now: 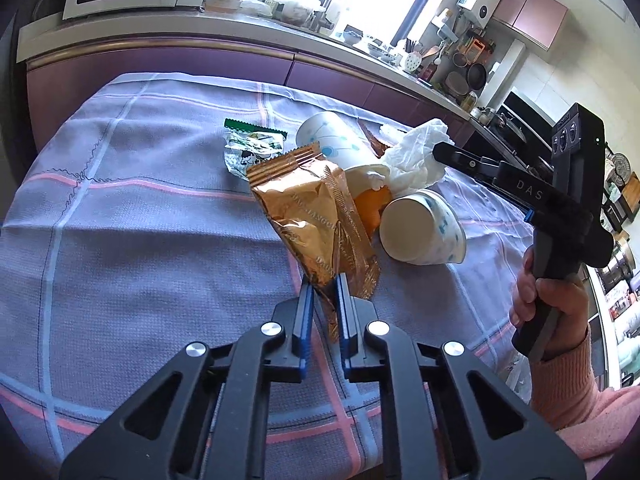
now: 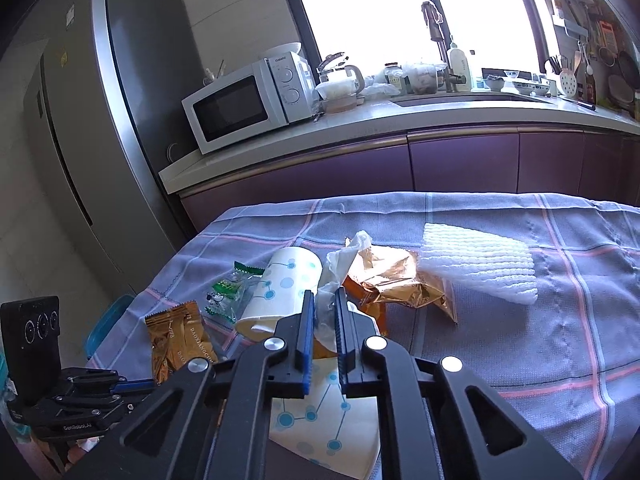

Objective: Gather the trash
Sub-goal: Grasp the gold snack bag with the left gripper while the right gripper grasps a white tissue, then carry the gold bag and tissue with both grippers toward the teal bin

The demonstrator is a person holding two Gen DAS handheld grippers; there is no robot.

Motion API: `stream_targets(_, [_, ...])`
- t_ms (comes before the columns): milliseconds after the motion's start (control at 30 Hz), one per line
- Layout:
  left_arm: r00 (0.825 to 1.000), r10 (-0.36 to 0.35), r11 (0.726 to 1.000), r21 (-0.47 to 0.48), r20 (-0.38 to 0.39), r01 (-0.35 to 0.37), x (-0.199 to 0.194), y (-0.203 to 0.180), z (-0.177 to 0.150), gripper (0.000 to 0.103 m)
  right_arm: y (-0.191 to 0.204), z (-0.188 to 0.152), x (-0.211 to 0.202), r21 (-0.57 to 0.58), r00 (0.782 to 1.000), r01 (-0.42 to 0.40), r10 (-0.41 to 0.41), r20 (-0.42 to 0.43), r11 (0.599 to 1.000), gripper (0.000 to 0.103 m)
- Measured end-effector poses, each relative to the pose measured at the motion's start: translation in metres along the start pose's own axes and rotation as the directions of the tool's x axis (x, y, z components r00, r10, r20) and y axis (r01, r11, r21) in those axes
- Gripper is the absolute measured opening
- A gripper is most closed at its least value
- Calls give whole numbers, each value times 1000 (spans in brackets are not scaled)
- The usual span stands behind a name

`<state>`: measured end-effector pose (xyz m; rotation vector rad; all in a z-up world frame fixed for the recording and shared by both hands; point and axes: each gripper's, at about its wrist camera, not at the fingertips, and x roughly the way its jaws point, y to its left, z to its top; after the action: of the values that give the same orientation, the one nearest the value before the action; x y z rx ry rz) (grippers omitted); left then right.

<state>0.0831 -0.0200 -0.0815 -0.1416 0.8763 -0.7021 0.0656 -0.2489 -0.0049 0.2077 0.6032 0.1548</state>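
My left gripper (image 1: 324, 290) is shut on the lower end of a gold snack wrapper (image 1: 316, 216), which stands up from the checked tablecloth (image 1: 140, 240). My right gripper (image 2: 324, 298) is shut on a crumpled white tissue (image 2: 326, 312); in the left wrist view it (image 1: 440, 151) comes in from the right, pinching that tissue (image 1: 412, 156). Between them lie two printed paper cups (image 1: 336, 140) (image 1: 420, 228) on their sides, an orange scrap (image 1: 372, 204) and a green sweet wrapper (image 1: 252, 144). A second, crumpled gold wrapper (image 2: 396, 280) and a white foam net (image 2: 476, 264) lie further right.
The table sits in front of a purple kitchen counter (image 2: 440, 160) with a microwave (image 2: 248, 104). A grey fridge (image 2: 120, 120) stands to the left. A person's hand in a pink sleeve (image 1: 560, 312) holds the right gripper's handle. A blue-rimmed bin (image 2: 104, 324) shows past the table's left edge.
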Motion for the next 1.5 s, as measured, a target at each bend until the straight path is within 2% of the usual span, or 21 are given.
stream_targets(400, [998,21,1000,-4,57,-21,-30,10,-1,10,19,15,-26,-34,997,-19,21,77,999,8])
stream_targets(700, [994,40,999,-8,104,-39,-56,12,-5,10,45,24,-43,-84,988,-91,101,120,992,8])
stream_targets(1167, [981,107,994,-52,165,-100,-99,38,-11,10,100,23,-18,-137,958,-276,284,45,951,8])
stream_targets(1500, [968,159,985,-102,195,-141,-129,60,-20,10,137,24,3,-157,923,-382,384,-17,911,8])
